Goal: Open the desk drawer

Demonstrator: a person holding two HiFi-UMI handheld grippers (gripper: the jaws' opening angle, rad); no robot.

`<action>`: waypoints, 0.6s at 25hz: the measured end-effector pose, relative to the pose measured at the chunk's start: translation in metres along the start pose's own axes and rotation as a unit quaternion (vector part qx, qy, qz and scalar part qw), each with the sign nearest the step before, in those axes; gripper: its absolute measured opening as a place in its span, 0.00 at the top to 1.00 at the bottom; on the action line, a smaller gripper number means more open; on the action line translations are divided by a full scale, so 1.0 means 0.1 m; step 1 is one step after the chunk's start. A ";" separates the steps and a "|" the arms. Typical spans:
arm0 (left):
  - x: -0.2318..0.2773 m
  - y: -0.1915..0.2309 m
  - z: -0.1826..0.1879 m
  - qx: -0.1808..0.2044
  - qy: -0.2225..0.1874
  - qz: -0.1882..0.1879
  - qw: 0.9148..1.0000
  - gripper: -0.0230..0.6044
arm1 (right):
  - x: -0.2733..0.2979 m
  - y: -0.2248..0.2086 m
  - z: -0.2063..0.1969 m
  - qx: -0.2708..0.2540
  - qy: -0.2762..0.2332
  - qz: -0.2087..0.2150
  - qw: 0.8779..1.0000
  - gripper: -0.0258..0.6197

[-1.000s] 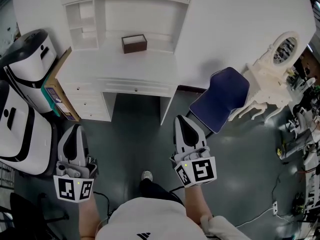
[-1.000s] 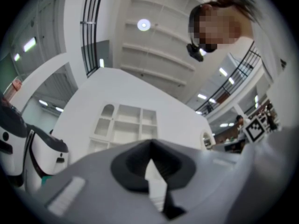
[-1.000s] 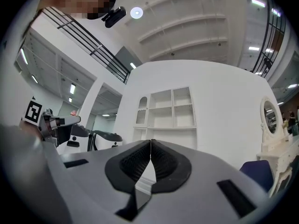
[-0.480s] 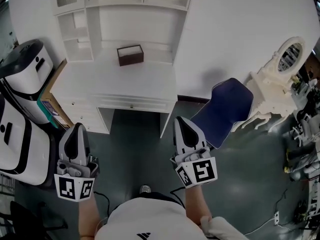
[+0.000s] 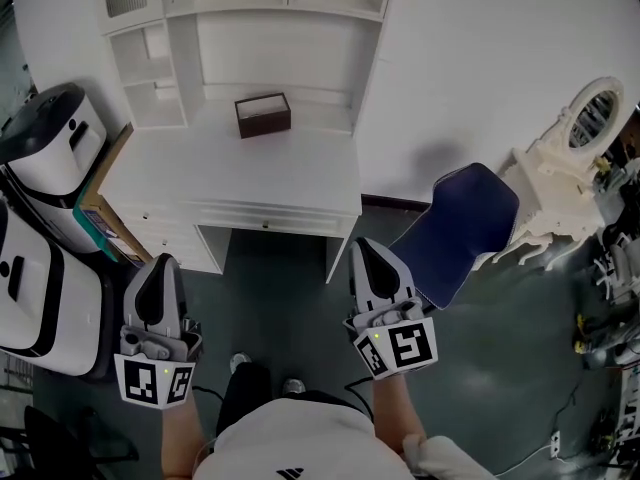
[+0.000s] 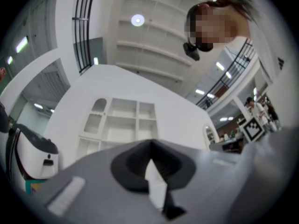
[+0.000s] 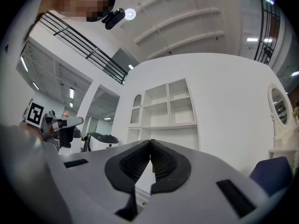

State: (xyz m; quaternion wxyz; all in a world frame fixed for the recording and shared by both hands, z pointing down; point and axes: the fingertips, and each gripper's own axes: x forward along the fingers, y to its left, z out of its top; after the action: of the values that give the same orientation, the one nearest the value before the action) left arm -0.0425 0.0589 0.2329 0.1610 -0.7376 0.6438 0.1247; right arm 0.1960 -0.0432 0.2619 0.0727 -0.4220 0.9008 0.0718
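The desk drawer sits closed, ahead of and between the left gripper and right gripper, well apart from both; each gripper's jaws are pressed together, empty; reaching the knob, gripping and pulling all remain.

You're in a big test hall dressed as a bedroom corner: a white table and shelf unit against a white wall at top centre, with a blue chair and mirrored vanity at right. White machines crowd the left edge. The gripper views show a high ceiling with balcony railings.
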 end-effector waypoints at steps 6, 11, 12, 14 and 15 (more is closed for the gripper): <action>0.24 0.25 -0.24 -0.009 0.008 -0.007 1.000 0.95 | 0.35 0.01 -0.14 0.002 0.005 -0.001 1.000 0.97; 0.56 0.58 -0.40 -0.014 0.004 -0.022 1.000 0.95 | 0.76 -0.02 -0.23 0.008 0.009 -0.014 1.000 0.97; 0.64 0.66 -0.44 -0.016 0.004 -0.025 1.000 0.95 | 0.86 -0.02 -0.25 0.006 0.011 -0.017 1.000 0.97; 0.78 0.83 -0.53 -0.021 0.004 -0.030 0.999 0.95 | 1.07 -0.01 -0.29 0.005 0.013 -0.024 1.000 0.97; 0.86 0.92 -0.57 -0.023 0.004 -0.033 0.999 0.95 | 1.18 -0.01 -0.31 0.005 0.013 -0.026 1.000 0.97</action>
State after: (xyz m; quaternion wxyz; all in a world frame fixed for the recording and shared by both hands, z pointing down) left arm -0.1226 -0.0527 0.2447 0.1448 -0.7625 0.6168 0.1311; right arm 0.1199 -0.1379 0.2699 0.0646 -0.4459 0.8907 0.0602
